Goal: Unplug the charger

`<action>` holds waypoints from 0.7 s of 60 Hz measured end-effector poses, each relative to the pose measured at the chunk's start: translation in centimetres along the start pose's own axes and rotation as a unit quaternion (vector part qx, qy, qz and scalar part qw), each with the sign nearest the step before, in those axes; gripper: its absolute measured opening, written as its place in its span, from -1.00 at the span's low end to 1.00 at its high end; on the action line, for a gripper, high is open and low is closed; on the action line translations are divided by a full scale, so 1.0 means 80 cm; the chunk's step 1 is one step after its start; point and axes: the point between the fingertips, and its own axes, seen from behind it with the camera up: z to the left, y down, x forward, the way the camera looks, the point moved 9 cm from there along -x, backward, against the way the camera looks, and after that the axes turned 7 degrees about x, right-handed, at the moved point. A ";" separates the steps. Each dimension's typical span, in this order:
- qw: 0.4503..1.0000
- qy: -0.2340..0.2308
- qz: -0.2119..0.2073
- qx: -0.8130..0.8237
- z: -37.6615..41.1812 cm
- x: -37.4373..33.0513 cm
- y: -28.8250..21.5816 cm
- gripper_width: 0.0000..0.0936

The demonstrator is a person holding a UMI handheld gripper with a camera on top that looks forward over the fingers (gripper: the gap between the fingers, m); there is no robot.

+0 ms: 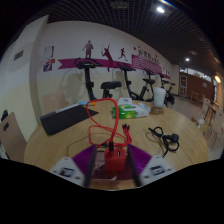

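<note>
A red charger (113, 160) stands on the wooden table (180, 125) between my gripper's (113, 168) two fingers. A narrow gap shows on each side of it, so the fingers are open around it. Its red cable (101, 126) loops forward across the table just ahead of the fingers. The purple pads (66, 166) spread wide on both sides. The charger's lower part and whatever it plugs into are hidden between the fingers.
A black keyboard (64, 119) lies ahead to the left. A green and white box (126, 108) and a white container (158, 97) stand beyond the cable. A black coiled cable (163, 138) lies to the right. Exercise bikes (90, 80) stand behind the table.
</note>
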 end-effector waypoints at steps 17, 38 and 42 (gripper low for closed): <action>0.994 0.039 -0.090 0.037 -0.033 -0.032 -0.122 -0.62; 0.993 0.083 0.087 0.008 -0.204 -0.051 -0.154 -0.61; 0.987 0.087 0.136 0.006 -0.232 -0.039 -0.117 -0.60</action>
